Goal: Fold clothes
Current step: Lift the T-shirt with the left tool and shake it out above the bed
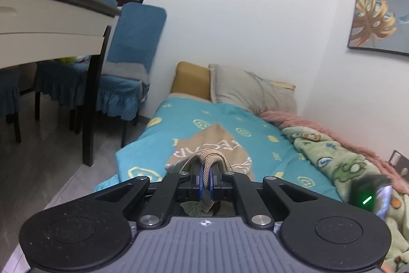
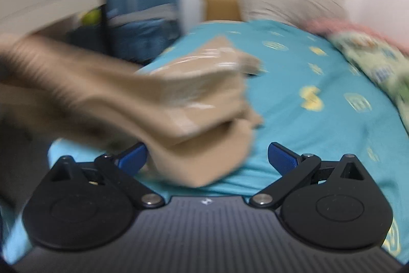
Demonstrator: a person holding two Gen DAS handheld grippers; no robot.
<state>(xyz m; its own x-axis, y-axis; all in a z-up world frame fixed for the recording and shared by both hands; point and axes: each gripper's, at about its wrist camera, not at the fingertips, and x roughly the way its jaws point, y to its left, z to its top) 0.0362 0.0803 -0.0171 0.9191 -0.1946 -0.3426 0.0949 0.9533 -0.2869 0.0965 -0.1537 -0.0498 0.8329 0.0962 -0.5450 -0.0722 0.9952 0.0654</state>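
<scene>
A tan garment (image 1: 217, 145) with pale lettering lies on the turquoise bed sheet (image 1: 163, 134). My left gripper (image 1: 206, 172) is shut on its ribbed edge, with the cloth looped over the blue pads. In the blurred right wrist view the tan garment (image 2: 179, 96) is bunched in folds and stretches off to the left. My right gripper (image 2: 207, 154) is open, its blue fingertips (image 2: 281, 154) wide apart, with a corner of the garment lying between them. The right gripper also shows at the right edge of the left wrist view (image 1: 370, 193).
A grey pillow (image 1: 250, 88) and a mustard cushion (image 1: 190, 79) lie at the bed's head by the white wall. A green cartoon blanket (image 1: 340, 160) and a pink one (image 1: 306, 123) lie along the right. A white table (image 1: 51, 24) and blue-covered chairs (image 1: 127, 73) stand to the left.
</scene>
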